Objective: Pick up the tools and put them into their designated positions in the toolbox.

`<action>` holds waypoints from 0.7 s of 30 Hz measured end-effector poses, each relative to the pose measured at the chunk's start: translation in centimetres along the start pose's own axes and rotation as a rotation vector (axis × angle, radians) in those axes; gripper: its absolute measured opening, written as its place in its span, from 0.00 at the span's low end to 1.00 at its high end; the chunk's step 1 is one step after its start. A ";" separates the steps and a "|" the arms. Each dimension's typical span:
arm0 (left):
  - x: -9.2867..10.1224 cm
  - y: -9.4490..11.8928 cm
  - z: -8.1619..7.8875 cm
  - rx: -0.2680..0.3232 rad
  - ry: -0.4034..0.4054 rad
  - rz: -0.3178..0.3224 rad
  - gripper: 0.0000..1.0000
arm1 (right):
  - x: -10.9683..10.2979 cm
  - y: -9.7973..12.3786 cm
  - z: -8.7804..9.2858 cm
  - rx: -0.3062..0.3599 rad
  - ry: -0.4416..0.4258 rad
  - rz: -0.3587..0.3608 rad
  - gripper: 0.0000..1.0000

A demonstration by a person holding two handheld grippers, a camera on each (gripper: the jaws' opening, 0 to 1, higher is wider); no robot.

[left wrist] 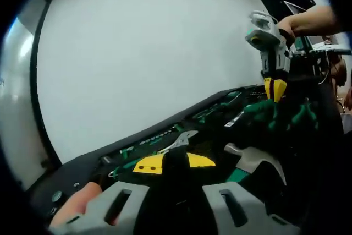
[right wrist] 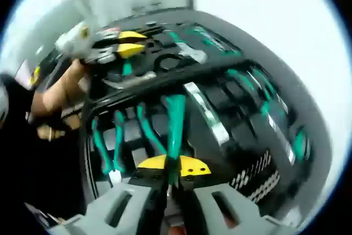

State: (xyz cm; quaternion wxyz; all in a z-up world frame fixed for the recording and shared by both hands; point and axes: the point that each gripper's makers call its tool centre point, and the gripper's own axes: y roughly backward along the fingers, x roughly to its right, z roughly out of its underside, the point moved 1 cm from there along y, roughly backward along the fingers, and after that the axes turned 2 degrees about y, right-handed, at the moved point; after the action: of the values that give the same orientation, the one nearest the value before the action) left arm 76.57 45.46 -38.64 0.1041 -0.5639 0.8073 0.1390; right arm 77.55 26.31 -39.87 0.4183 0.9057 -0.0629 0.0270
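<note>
Blurred toolbox (right wrist: 308, 152), right tool (right wrist: 173, 166) seemingly clamped

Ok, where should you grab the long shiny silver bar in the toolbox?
Probably its bare middle, from straight above, jaws across its narrow width. The silver bar lies flat in the toolbox, with green handles close alongside. The right gripper is shut on a green-handled tool.

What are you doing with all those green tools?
A person is packing tools into a black toolbox. The right gripper has its yellow-tipped jaws closed around a green-handled tool, holding it over the toolbox's slots. The left gripper sits low over the other half of the box, near a wrench; whether it holds anything is unclear.
</note>
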 end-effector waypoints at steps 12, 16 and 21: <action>-0.1 -0.4 0.3 0.001 0.016 0.015 0.15 | 5.3 -0.5 -1.6 -0.229 1.140 0.658 0.04; -0.2 -0.5 0.4 -0.002 0.022 0.014 0.15 | 3.5 -2.3 -0.3 -0.175 1.173 0.478 0.04; 0.1 0.0 0.4 -0.007 0.014 0.016 0.15 | 4.9 -1.0 0.3 -0.055 0.664 0.369 0.11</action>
State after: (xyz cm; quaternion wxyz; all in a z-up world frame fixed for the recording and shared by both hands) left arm 76.55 45.49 -39.07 0.0954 -0.5587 0.8122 0.1385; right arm 82.52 26.26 -40.32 0.4283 0.8094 -0.0866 0.3922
